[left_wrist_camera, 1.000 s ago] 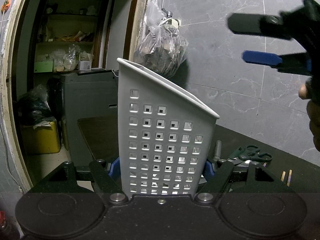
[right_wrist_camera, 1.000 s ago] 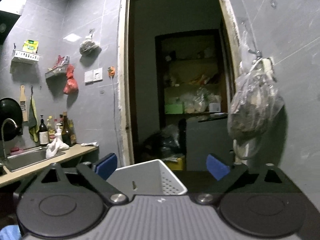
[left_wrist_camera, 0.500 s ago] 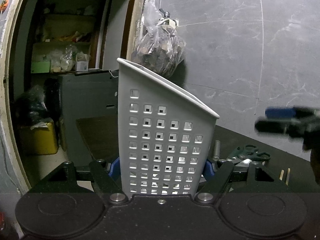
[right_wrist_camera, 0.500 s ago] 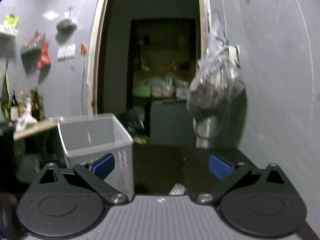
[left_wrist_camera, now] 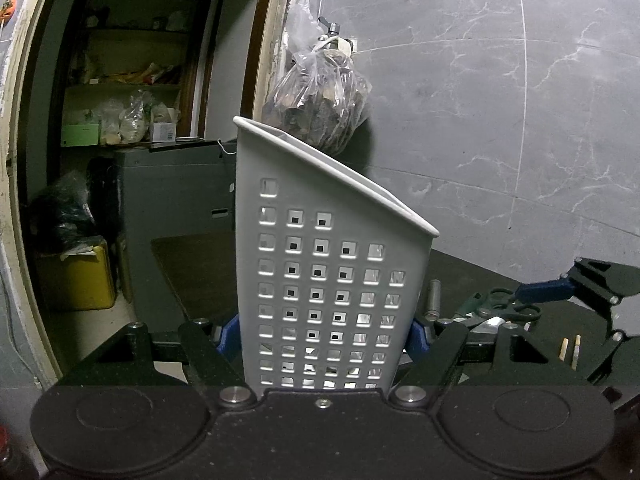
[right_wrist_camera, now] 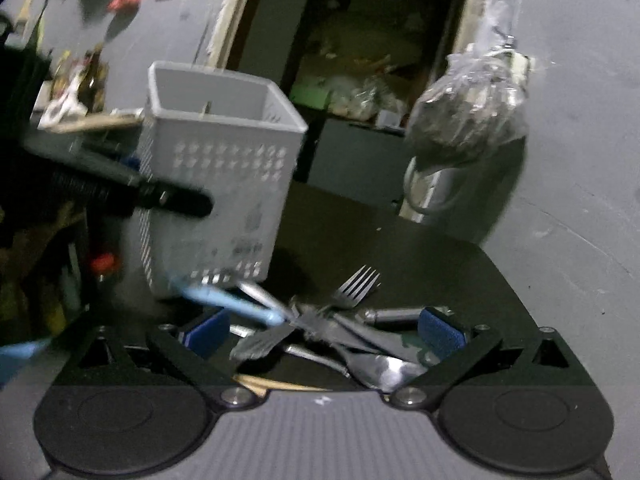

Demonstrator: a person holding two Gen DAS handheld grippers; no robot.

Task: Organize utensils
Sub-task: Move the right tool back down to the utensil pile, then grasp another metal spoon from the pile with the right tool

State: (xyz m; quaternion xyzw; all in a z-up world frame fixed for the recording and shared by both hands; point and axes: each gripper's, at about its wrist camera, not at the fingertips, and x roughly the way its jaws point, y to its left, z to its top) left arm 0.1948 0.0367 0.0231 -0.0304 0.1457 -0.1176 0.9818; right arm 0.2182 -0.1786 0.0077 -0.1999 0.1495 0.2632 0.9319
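The right gripper [right_wrist_camera: 322, 330] has come down in the last second: before, its camera looked at the doorway and only the rim of the basket, and now it looks down on the heap of utensils [right_wrist_camera: 320, 332] on the dark tabletop [right_wrist_camera: 460, 264]. Its jaws stand apart and hold nothing, with the blue pads on both sides of the heap. In my judgement this means the first pick is only being prepared, and no utensil is yet in the basket as far as I can see. The left gripper [left_wrist_camera: 322, 338] has not moved; it is clamped on the lower part of the grey perforated basket [left_wrist_camera: 328, 280], which stands upright with its slanted opening up, near the left edge of the tabletop and just beside the heap. The heap lies between the basket and the wall-side edge. The fork [right_wrist_camera: 352, 286] lies flat, its tines pointing away from the camera toward the far edge, its long axis diagonal. A light blue handle [right_wrist_camera: 232, 300] crosses it, pointing to the basket foot. The picture is blurred, so the other pieces I cannot sort exactly.
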